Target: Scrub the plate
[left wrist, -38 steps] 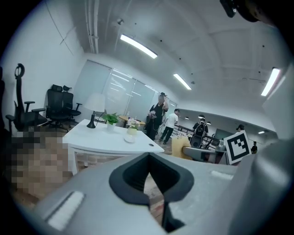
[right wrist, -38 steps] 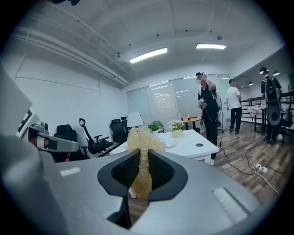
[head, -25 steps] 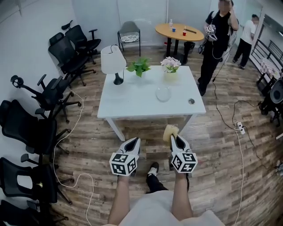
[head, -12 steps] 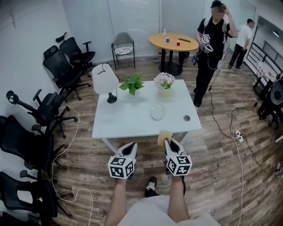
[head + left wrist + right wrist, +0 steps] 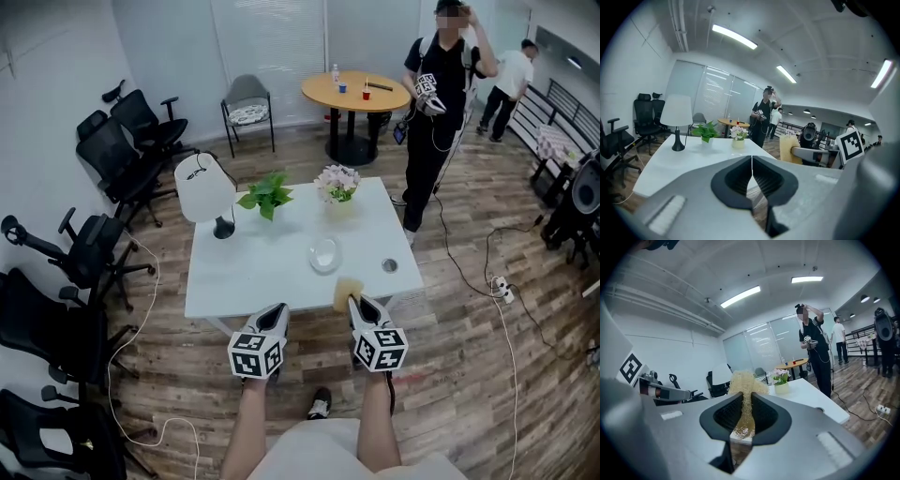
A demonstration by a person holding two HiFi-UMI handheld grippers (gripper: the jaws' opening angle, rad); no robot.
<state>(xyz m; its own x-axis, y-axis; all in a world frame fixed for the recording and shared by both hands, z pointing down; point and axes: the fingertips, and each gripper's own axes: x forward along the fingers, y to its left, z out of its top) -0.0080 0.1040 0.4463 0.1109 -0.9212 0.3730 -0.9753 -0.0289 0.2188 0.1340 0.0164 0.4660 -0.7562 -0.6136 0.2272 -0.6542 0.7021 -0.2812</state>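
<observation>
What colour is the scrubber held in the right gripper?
Pale straw-yellow; the scrubber shows best in the right gripper view.

We can read no words, brand names or numbers anywhere in these views. The only printed marks we find are the black-and-white square patterns carried by the left gripper (image 5: 277,309) and the right gripper (image 5: 357,302). These are coded squares, not letters or digits. The small things on the round table (image 5: 356,91) at the back may perhaps bear labels, but they are too small for us to tell.
</observation>
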